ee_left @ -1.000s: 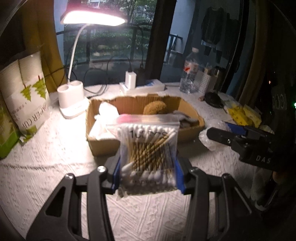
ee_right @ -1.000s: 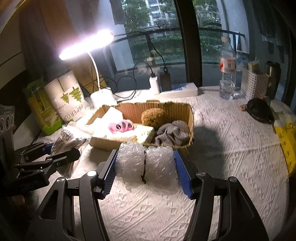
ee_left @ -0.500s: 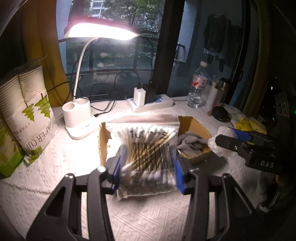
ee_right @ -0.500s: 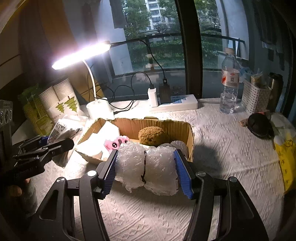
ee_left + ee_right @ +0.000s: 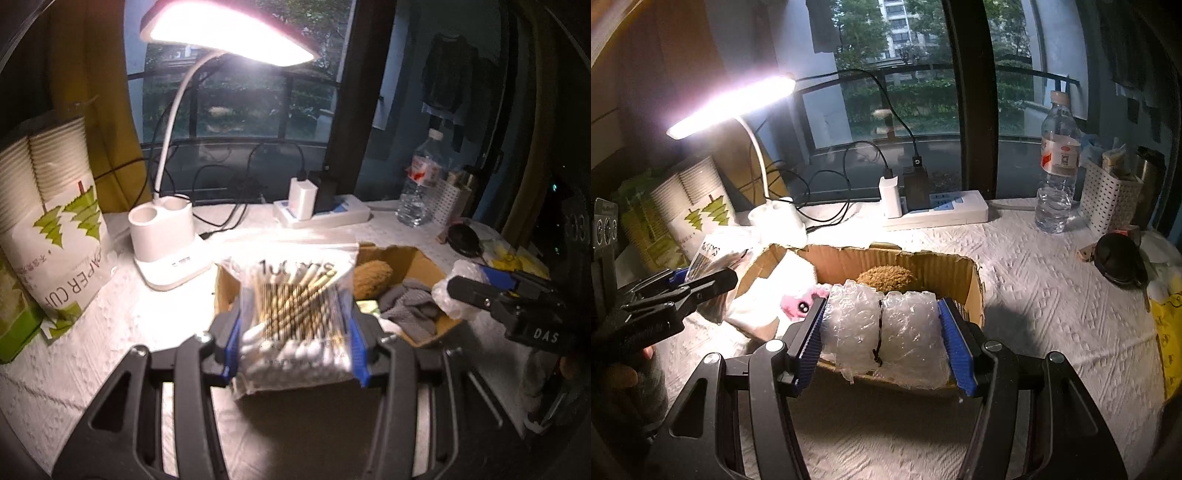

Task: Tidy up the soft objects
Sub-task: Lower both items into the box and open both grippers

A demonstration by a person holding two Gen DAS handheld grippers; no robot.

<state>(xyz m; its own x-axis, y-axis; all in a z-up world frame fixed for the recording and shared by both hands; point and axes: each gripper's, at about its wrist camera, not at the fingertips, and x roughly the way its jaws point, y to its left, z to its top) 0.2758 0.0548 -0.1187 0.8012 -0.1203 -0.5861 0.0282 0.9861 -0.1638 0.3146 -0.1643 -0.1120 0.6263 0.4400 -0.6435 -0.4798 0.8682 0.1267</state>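
My left gripper [image 5: 295, 343] is shut on a clear bag of cotton swabs [image 5: 295, 306], held above the left end of the cardboard box [image 5: 424, 262]. My right gripper [image 5: 881, 336] is shut on a tied roll of bubble wrap [image 5: 886, 328], held over the box's near wall [image 5: 975, 295]. The box holds a brown sponge ball [image 5: 886, 278], a pink toy [image 5: 798, 304], white soft items [image 5: 775, 288] and a grey cloth [image 5: 406, 306]. The left gripper also shows in the right wrist view [image 5: 694, 284], the right gripper in the left wrist view [image 5: 476, 291].
A lit desk lamp [image 5: 166, 251] stands behind the box at left, next to packs of paper cups [image 5: 51, 221]. A power strip [image 5: 934, 214] with chargers, a water bottle [image 5: 1056, 166], a white basket [image 5: 1108, 199] and a black round object [image 5: 1119, 258] sit behind and right.
Both grippers have moved forward and closer to the box with their loads. The swab bag now hangs over the box's left end, and the bubble wrap over its near wall.
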